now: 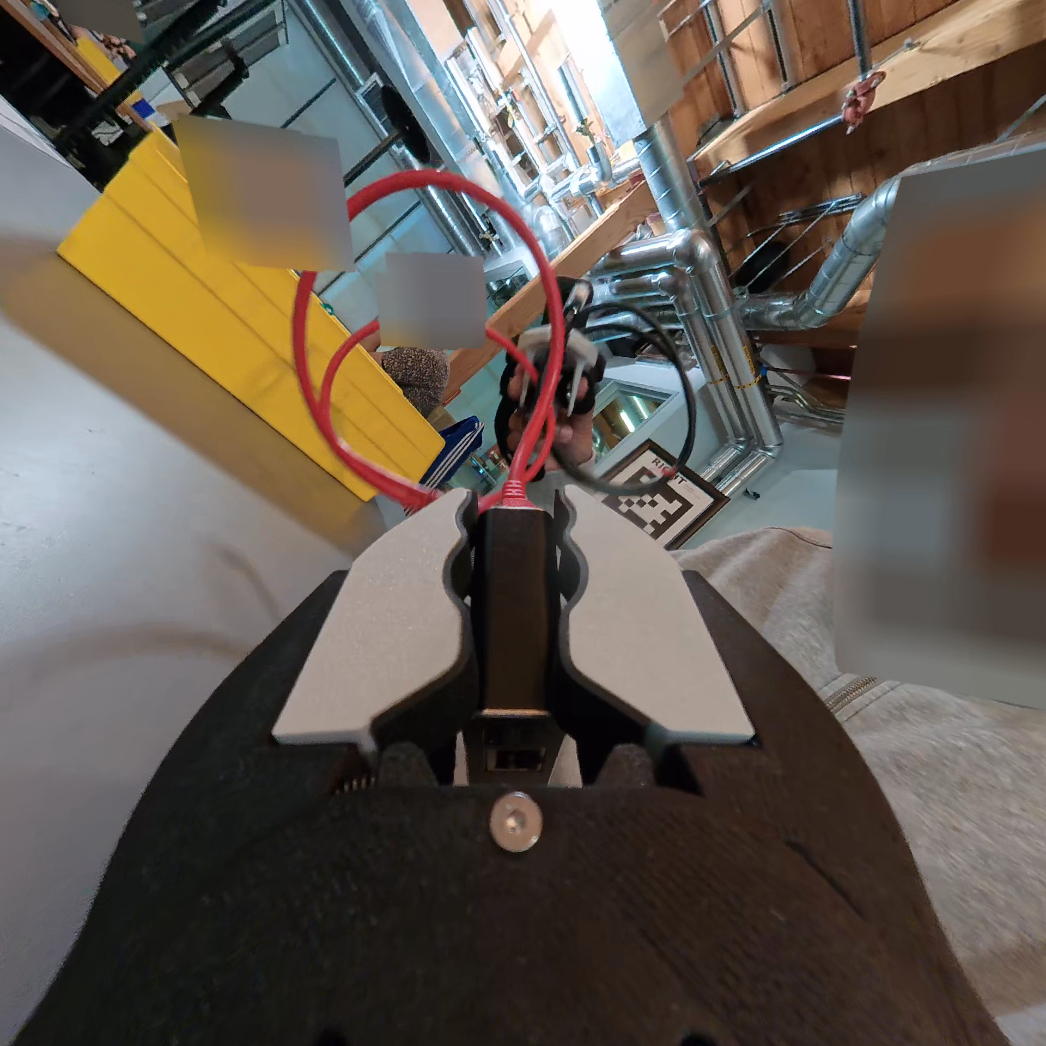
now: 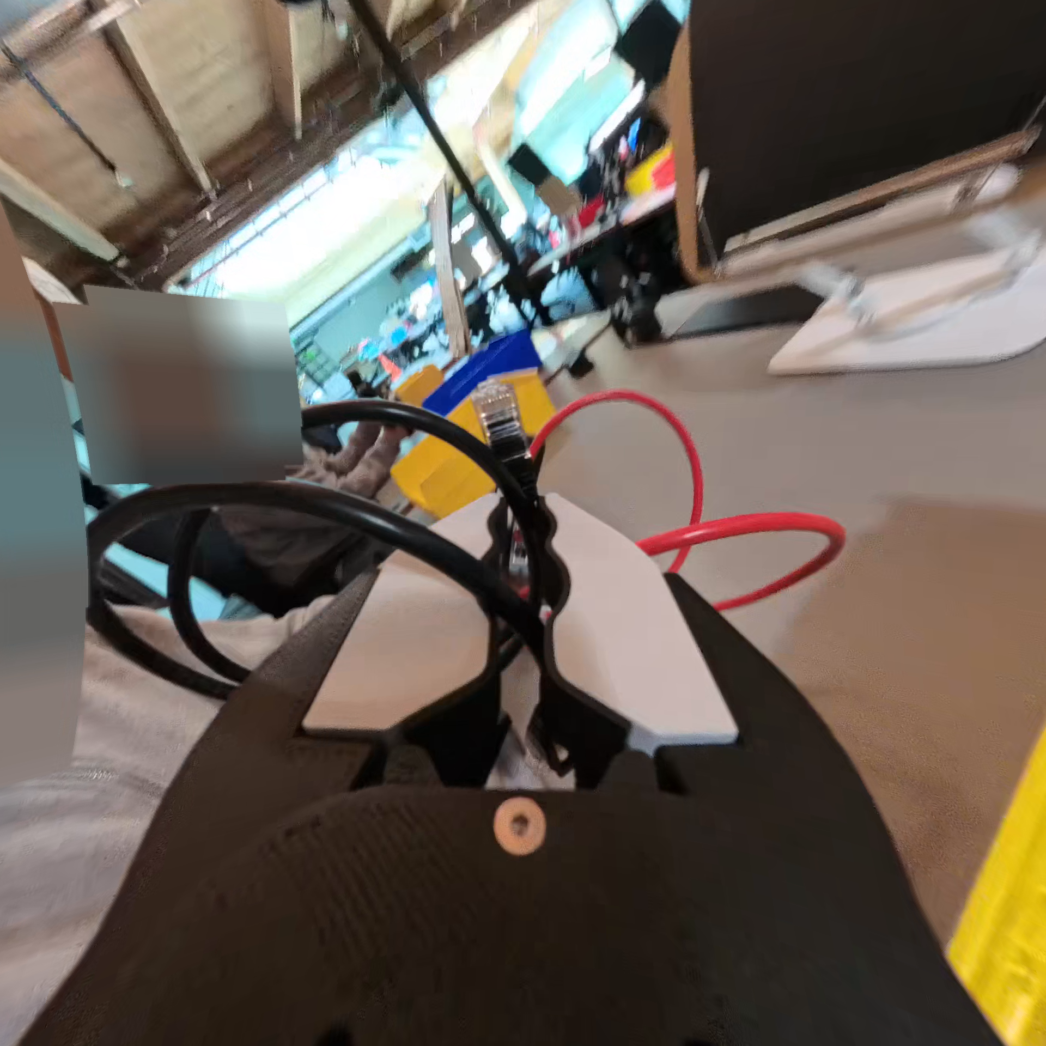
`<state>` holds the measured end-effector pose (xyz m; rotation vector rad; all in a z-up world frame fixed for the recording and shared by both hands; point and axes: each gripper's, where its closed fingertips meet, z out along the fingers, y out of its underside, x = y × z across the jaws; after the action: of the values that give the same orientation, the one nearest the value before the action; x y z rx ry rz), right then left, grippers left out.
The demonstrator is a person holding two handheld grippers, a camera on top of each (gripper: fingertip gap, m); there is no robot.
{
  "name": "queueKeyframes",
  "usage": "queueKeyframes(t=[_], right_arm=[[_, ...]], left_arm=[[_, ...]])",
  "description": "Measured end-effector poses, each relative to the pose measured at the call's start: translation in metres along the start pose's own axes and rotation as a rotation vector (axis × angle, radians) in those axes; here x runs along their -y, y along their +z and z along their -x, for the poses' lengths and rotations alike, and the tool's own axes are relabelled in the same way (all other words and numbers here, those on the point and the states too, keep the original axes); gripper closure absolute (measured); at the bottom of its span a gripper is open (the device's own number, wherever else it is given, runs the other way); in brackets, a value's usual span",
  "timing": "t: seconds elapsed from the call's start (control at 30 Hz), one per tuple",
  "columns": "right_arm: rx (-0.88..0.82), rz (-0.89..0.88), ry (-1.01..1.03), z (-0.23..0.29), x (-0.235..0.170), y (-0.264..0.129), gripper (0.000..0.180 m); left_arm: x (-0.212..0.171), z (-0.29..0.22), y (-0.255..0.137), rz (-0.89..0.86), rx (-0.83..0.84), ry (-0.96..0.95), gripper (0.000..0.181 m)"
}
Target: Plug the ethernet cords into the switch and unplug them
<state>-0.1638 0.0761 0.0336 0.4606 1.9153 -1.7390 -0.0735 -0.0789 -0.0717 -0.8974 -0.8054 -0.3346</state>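
Note:
My left gripper (image 1: 514, 501) is shut on the small black switch (image 1: 512, 594), held lengthwise between the grey fingers (image 1: 396, 611). A red ethernet cord (image 1: 305, 362) loops up from a red boot (image 1: 514, 491) at the switch's far end. A second red boot (image 1: 419, 497) shows beside the left fingertip. My right gripper (image 2: 523, 504) is shut on a black ethernet cord (image 2: 339, 509). Its clear plug (image 2: 493, 403) sticks out past the fingertips, free in the air. The right gripper also shows farther off in the left wrist view (image 1: 552, 373). The red cord also shows in the right wrist view (image 2: 696, 470).
Yellow bins (image 1: 215, 317) stand on the grey table (image 1: 113, 537) at left. A framed marker board (image 1: 662, 501) lies ahead. A person's grey sleeve (image 1: 849, 792) is at right. In the right wrist view, yellow (image 2: 447, 470) and blue bins (image 2: 487, 368) and a monitor (image 2: 849, 113) on a white base (image 2: 905, 328).

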Motion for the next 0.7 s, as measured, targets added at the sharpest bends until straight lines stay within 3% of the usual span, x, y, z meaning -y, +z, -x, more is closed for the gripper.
queueKeyframes(t=[0.1, 0.2, 0.53, 0.7], right_arm=[[-0.071, 0.25, -0.03, -0.016, -0.044, 0.015, 0.171], [-0.089, 0.353, -0.044, -0.021, -0.064, 0.021, 0.171], [-0.161, 0.151, -0.058, -0.041, -0.026, -0.005, 0.174], [-0.093, 0.256, -0.026, -0.033, -0.041, -0.01, 0.174]], left_arm=[[0.005, 0.0, -0.003, -0.03, 0.0, -0.003, 0.155], [0.013, 0.0, -0.009, -0.081, 0.01, 0.011, 0.155], [0.037, 0.001, -0.029, -0.24, 0.012, 0.005, 0.155], [0.038, 0.003, -0.03, -0.246, 0.027, 0.022, 0.155]])
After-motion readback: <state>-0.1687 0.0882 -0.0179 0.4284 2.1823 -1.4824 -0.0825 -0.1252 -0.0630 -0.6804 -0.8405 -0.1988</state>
